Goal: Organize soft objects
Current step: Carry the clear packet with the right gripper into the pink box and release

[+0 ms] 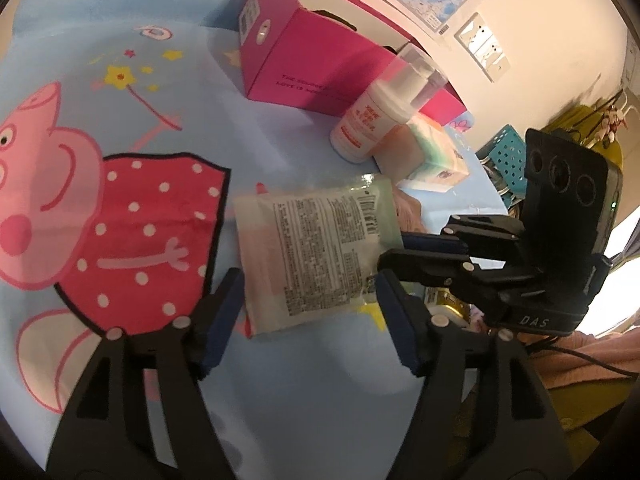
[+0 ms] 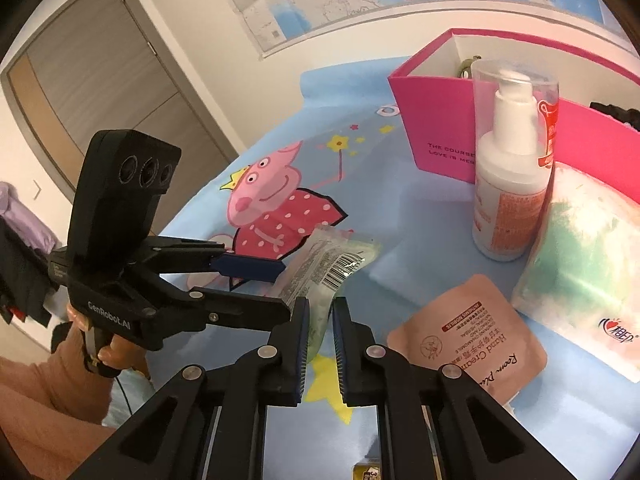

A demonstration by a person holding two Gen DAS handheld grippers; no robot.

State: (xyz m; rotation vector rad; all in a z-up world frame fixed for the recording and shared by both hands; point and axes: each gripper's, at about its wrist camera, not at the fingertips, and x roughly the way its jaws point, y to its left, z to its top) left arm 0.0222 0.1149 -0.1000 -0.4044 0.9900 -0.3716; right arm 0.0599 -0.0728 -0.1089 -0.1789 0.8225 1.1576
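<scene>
pump bottle (image 2: pixel 510 184) stands before the open box (image 2: pixel 440 124), seemingly touching the tissue pack (image 2: pixel 588 264) at its right

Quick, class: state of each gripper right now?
Left gripper: open, pads clear of the wipes packet.
Right gripper: shut on the wipes packet's edge.

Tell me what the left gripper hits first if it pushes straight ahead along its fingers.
The left gripper, jaws open, already has the printed wipes packet between its fingers, so it would probably meet that first. The right gripper is pinching the packet's far edge.
</scene>
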